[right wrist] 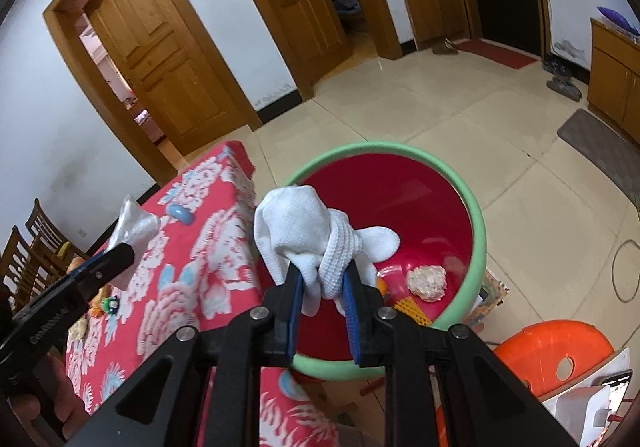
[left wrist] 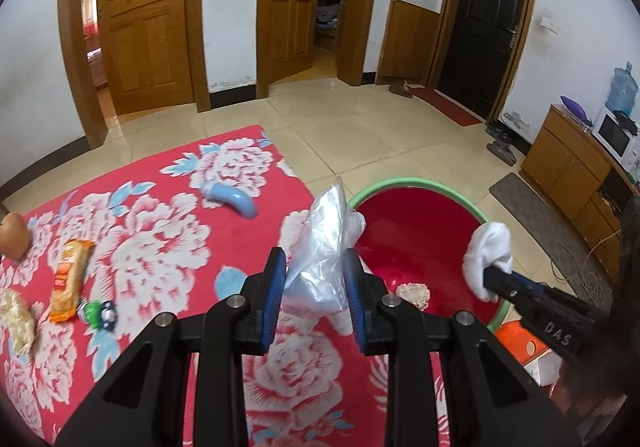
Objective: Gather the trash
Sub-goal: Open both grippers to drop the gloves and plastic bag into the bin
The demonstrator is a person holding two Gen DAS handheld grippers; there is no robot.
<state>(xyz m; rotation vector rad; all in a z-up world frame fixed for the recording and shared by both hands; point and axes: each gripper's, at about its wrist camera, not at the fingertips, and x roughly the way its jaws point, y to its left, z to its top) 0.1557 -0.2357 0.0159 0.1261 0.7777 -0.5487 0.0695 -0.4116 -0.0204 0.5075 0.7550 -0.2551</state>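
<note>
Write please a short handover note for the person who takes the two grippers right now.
Left gripper: shut on the clear plastic bag, at the table edge beside the basin.
Right gripper: shut on the white cloth, over the red basin.
Done: a crumpled wad and some scraps lie in the basin.
Left: drop both loads in; then the orange wrapper, the blue piece and the other bits on the red floral cloth.

Blk grippers (left wrist: 316,287), blue pads (right wrist: 294,311), silver screws, "DAS" mark.
</note>
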